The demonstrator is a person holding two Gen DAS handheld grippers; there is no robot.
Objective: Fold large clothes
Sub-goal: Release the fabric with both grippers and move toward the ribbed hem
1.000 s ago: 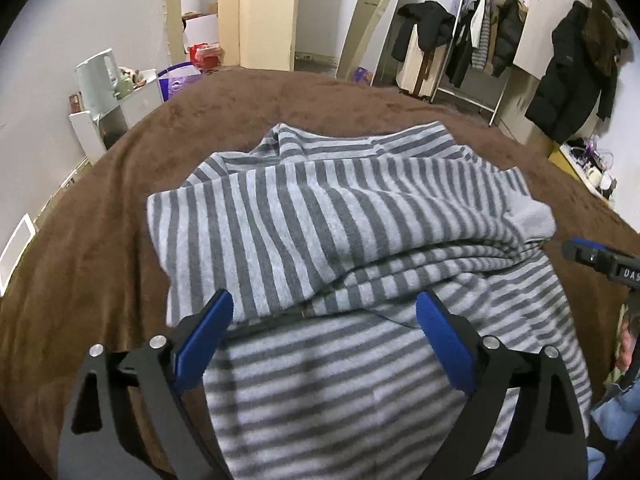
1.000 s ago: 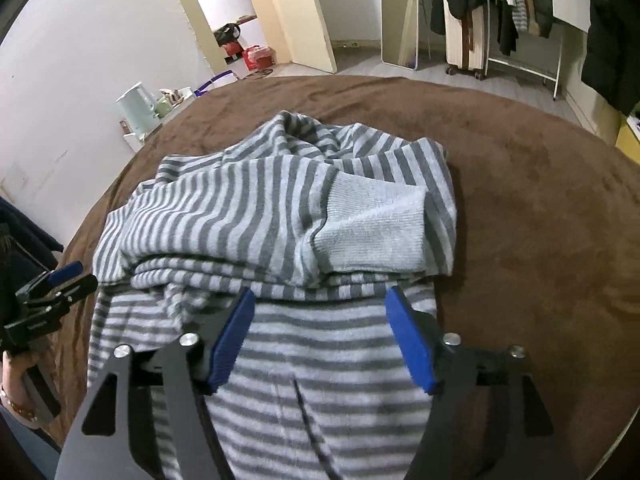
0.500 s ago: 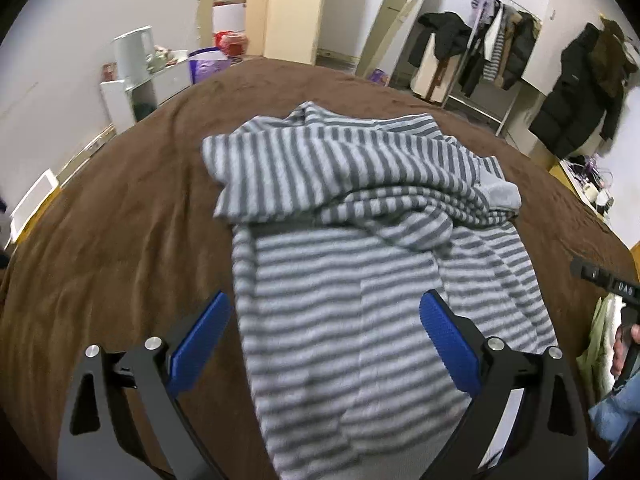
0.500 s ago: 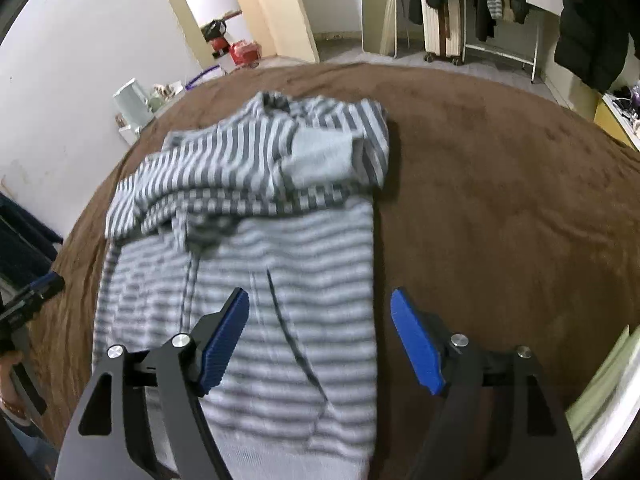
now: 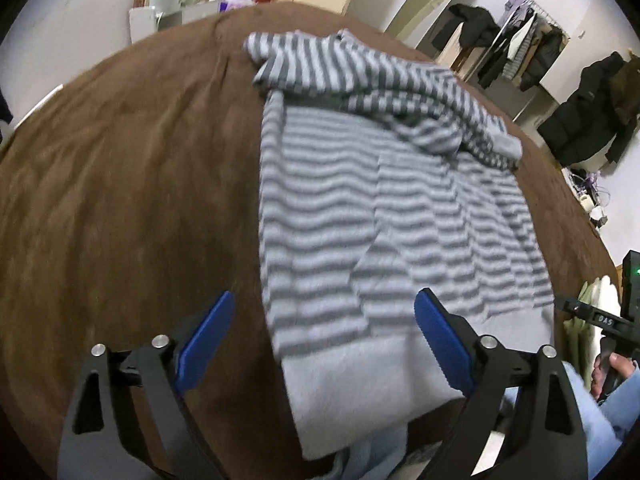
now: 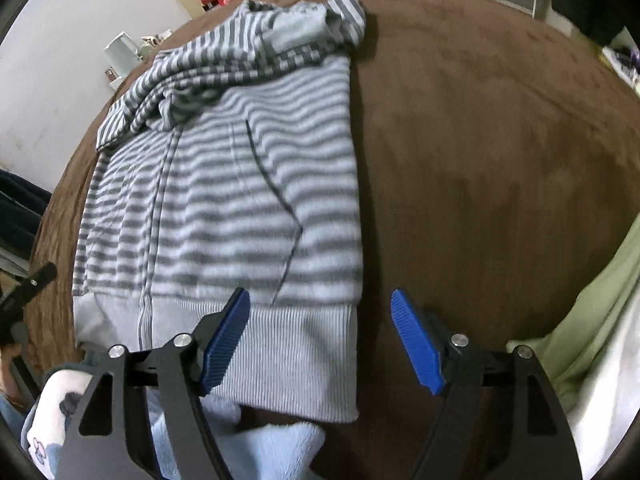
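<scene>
Both claws stand with their blue pads wide apart and hold nothing. Left claw (image 5: 324,336) hangs over the near left corner of the striped hoodie (image 5: 400,208), at its plain grey hem band; I cannot tell whether a pad touches the cloth. Right claw (image 6: 320,336) hangs over the near right corner of the same hoodie (image 6: 224,200), its left pad above the ribbed hem and its right pad over the bare brown bed cover (image 6: 480,140). The hoodie lies flat on that cover, sleeves folded across its far end. Only the left view shows the clothes rack (image 5: 528,52); only the right view shows the green cloth (image 6: 592,320) and the front pocket slit.
</scene>
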